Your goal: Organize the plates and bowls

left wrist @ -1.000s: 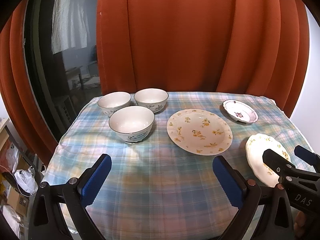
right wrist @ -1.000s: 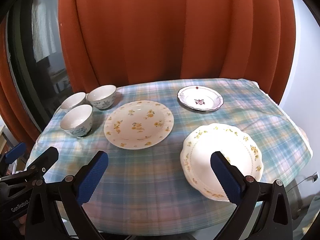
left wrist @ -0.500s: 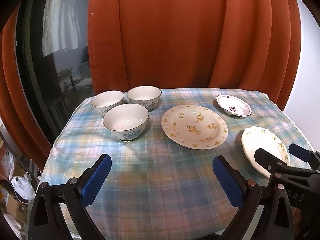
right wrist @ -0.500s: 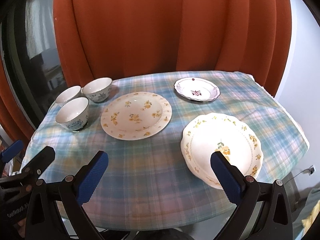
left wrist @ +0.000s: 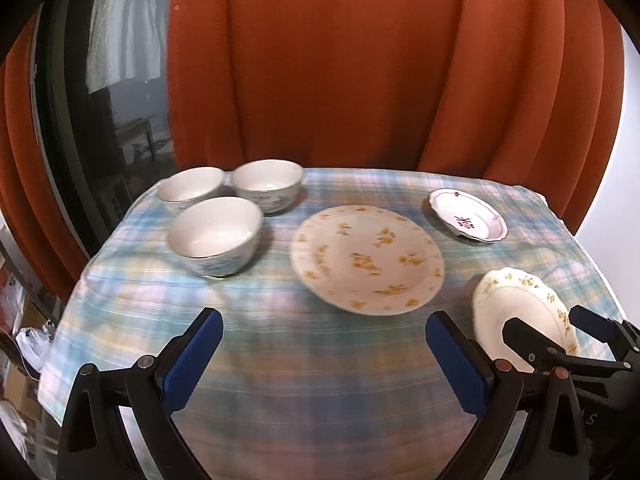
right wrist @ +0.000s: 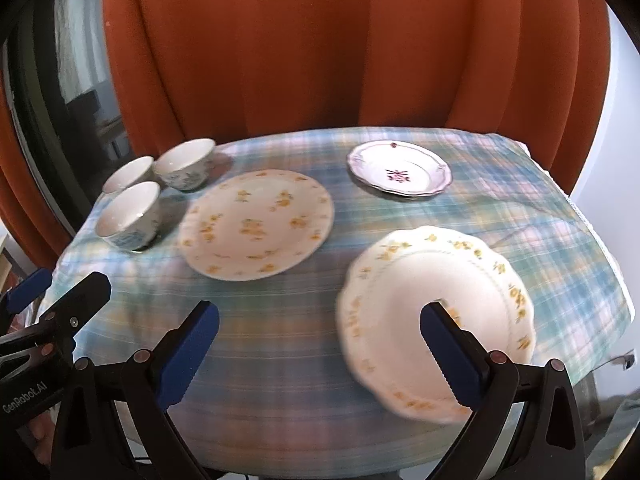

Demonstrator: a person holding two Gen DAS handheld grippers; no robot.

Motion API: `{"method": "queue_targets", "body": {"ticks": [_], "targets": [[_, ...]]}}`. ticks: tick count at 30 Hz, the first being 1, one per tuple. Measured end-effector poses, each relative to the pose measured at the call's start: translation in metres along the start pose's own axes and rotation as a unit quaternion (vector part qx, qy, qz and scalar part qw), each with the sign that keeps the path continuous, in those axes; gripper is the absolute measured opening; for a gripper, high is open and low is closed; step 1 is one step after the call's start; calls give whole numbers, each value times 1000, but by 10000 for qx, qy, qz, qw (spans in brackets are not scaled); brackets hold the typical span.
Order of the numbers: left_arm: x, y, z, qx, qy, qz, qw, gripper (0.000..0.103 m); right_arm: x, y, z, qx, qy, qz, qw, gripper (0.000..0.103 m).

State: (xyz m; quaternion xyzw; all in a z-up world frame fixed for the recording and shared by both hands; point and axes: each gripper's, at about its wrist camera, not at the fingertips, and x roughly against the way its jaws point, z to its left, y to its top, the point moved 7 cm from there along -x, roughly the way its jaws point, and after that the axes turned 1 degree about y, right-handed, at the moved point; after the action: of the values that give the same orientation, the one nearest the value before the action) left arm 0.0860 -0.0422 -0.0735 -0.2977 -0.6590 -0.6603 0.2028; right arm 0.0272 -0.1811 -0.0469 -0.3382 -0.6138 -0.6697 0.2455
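Three white bowls with blue flowers stand at the far left of the table: a near bowl (left wrist: 215, 235) (right wrist: 129, 215), a back left bowl (left wrist: 190, 189) (right wrist: 127, 173) and a back right bowl (left wrist: 267, 185) (right wrist: 184, 163). A large yellow-flowered plate (left wrist: 367, 259) (right wrist: 255, 223) lies in the middle. A small plate with a dark red motif (left wrist: 468, 219) (right wrist: 399, 174) lies at the back right. A scalloped yellow-flowered plate (left wrist: 516, 304) (right wrist: 434, 312) lies near the front right. My left gripper (left wrist: 324, 360) is open and empty above the front cloth. My right gripper (right wrist: 320, 354) is open and empty, its right finger over the scalloped plate.
A blue plaid cloth (left wrist: 304, 360) (right wrist: 280, 344) covers the table. Orange curtains (left wrist: 360, 64) hang close behind it. A dark window (left wrist: 100, 92) is at the left. The table drops off at the front, left and right edges.
Both grippers have moved forward and lower toward the table, so the dishes look larger. The right gripper has come closer over the scalloped plate. No dish has moved.
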Motion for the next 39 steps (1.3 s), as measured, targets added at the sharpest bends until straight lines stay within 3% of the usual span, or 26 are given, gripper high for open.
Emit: {"method": "queue_targets", "body": {"ticks": [11,22,29,32,35,39], "targets": [[-45,2,-101,174,87,383,9991,102,-31,25,-106,144,-18,265,9995,101],[-99,-29,-170,328,253,1255,9912,92,-85,14,-179,241,225,978,9947,90],[-114,-53,-184,426,388,1802,9819,78,-107,-3,-191,384,429,1398,9885,87],[-119,-63,-190,370,360,2005,9783,70,-116,-11,-191,411,600,1580,9848,79],[-118,-67,-191,298,441,2085,9766,68,-122,-18,-189,396,719,1724,9816,70],[-119,-72,-192,179,459,2205,9741,68,-126,-21,-188,415,713,1776,9806,69]]}}
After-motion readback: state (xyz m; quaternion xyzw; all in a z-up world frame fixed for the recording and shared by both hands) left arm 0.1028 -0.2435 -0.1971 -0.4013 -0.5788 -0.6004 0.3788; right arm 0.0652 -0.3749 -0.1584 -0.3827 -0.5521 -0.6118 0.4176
